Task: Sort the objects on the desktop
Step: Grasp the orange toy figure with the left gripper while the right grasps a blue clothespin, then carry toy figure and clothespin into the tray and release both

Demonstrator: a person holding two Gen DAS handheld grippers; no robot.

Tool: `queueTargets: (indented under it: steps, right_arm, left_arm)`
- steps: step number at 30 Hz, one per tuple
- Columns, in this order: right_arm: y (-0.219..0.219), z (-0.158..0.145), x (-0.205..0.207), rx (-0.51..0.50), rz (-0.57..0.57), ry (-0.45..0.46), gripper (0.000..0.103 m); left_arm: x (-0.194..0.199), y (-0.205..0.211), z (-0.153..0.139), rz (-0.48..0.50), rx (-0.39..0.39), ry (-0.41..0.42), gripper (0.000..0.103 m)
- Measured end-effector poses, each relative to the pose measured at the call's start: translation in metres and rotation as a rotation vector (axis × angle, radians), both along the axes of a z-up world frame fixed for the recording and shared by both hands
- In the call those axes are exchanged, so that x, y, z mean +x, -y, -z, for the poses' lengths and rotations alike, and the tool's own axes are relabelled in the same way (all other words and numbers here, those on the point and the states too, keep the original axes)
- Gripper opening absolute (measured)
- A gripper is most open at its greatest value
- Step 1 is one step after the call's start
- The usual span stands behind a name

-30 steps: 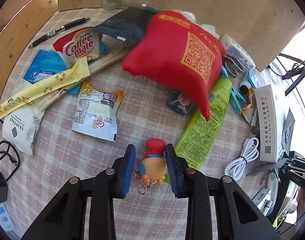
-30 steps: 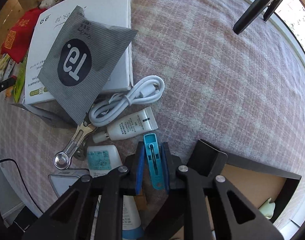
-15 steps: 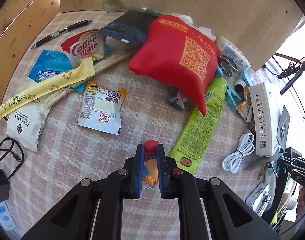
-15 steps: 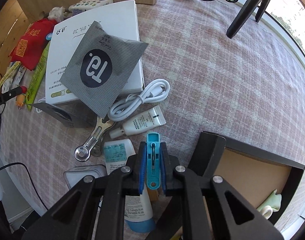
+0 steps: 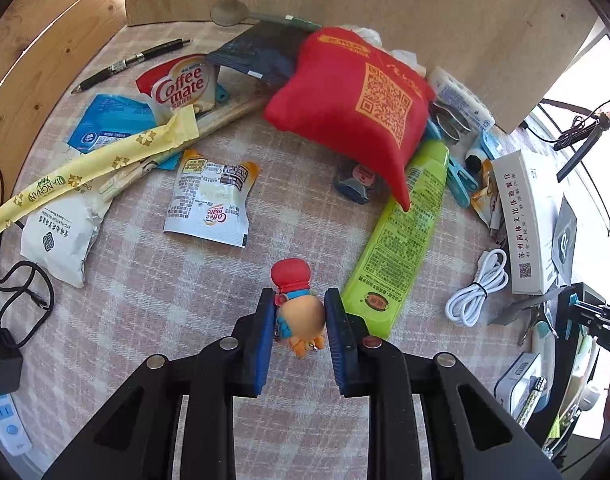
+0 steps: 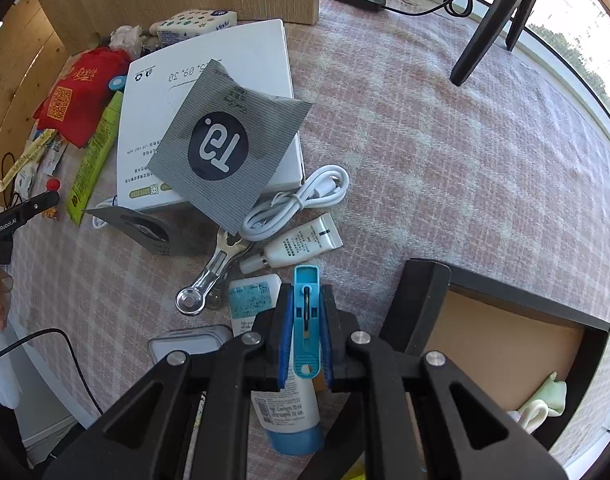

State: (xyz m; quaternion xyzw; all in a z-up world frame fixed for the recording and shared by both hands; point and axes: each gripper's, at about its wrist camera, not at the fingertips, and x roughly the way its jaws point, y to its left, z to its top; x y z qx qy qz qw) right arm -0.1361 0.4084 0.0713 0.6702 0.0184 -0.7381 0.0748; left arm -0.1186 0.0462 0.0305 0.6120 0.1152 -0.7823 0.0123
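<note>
right gripper [image 6: 305, 336] pinches blue clothes peg [image 6: 305, 320]: light, stiff, held mid-body. left gripper [image 5: 299, 326] opening around toy figure [image 5: 299, 308]: small, rubbery, likely slippery.

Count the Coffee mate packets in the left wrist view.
2. The red packet lies at the back, just behind the pen's near side; the white packet lies flat ahead of the toy. More may be hidden.
</note>
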Motion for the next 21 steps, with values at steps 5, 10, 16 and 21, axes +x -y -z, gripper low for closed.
queueTargets:
  steps: [5,10,16,21]
  right_arm:
    - [-0.011,-0.031,0.008,-0.041,0.020,-0.046,0.012]
    - [-0.030,-0.086,0.036,-0.044,0.065,-0.086,0.012]
    - [-0.091,-0.069,0.042,-0.003,0.159,-0.100,0.012]
    - [-0.147,-0.067,0.074,0.030,0.265,-0.095,0.012]
  left_arm:
    - [0.011,-0.019,-0.035,0.067,0.015,-0.064,0.023]
    - [0.009,-0.086,-0.075,0.191,0.052,-0.135,0.023]
    - [0.023,-0.180,-0.116,0.407,0.118,-0.173,0.023]
    - [0.041,-0.269,-0.121,0.589,0.160,-0.164,0.023]
